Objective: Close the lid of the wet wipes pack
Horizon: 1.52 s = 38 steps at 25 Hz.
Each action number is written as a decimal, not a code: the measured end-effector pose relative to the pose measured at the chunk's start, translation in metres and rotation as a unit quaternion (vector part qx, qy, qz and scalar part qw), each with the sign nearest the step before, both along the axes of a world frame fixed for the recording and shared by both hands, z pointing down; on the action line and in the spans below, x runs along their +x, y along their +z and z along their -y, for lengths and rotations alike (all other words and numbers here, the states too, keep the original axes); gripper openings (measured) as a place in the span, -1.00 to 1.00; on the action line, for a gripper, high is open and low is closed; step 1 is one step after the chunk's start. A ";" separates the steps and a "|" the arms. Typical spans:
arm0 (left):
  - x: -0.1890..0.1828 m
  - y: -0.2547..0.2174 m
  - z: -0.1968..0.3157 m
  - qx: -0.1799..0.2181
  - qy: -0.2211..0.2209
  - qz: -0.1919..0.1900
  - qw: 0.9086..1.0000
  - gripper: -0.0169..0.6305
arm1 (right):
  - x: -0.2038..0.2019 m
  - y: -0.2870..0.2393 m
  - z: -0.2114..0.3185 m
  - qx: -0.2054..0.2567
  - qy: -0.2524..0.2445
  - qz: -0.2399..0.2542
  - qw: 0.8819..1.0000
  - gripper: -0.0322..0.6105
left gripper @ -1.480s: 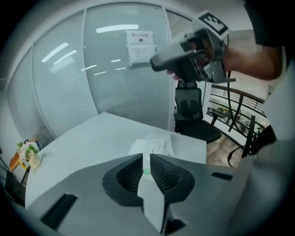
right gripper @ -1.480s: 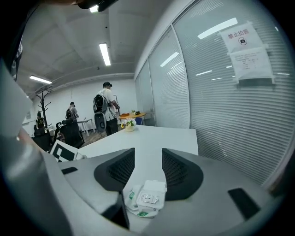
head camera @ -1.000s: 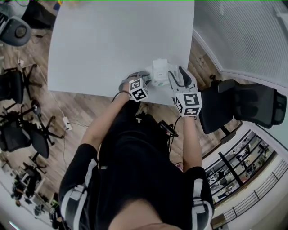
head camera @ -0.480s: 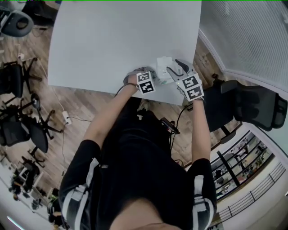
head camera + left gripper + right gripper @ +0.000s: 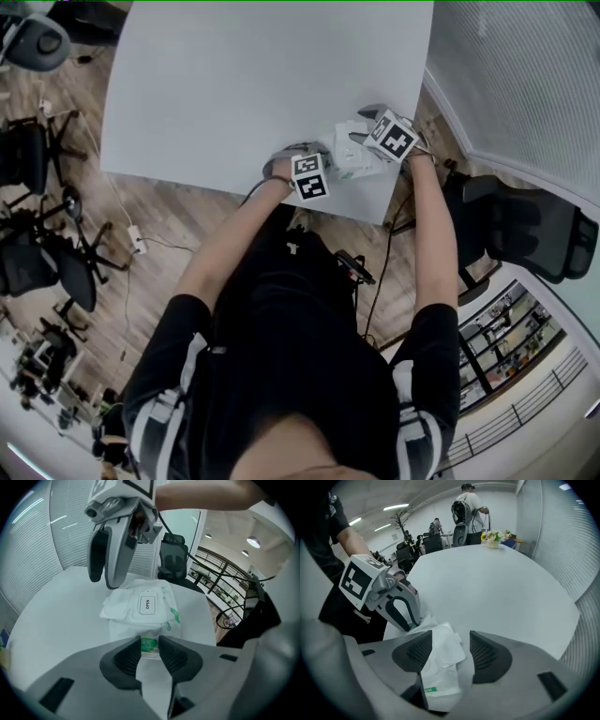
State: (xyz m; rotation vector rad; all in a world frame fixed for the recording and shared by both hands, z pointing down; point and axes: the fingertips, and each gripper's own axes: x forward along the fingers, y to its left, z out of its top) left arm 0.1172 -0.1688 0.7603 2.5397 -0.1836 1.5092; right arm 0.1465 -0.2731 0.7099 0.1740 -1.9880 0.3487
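Observation:
A white wet wipes pack (image 5: 353, 157) lies near the table's front right corner. In the left gripper view its plastic lid (image 5: 120, 606) lies flipped open to the left of the "OPEN" sticker (image 5: 147, 605). My left gripper (image 5: 150, 647) is shut on the pack's near sealed edge, by the green label. My right gripper (image 5: 451, 643) points steeply down over the lid (image 5: 447, 648). Its jaws have just been opening and now stand wide on either side of the lid, with the pads off it. From the left gripper view the right gripper (image 5: 104, 580) hangs at the pack's far left corner.
The white table (image 5: 244, 84) ends just behind the pack, toward the person. A black office chair (image 5: 525, 225) stands to the right and more chairs (image 5: 37, 272) at the left. Flowers (image 5: 493, 537) sit at the table's far end, with a person (image 5: 469, 508) standing beyond.
My right gripper has swung from beside the pack to above it, sinking, rolling and spreading its jaws. The left gripper has stayed on the pack's edge.

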 end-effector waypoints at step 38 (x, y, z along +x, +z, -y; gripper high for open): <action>0.000 0.003 0.002 0.019 -0.017 0.010 1.000 -0.55 | 0.033 0.003 -0.063 0.007 -0.041 -0.042 0.998 -0.68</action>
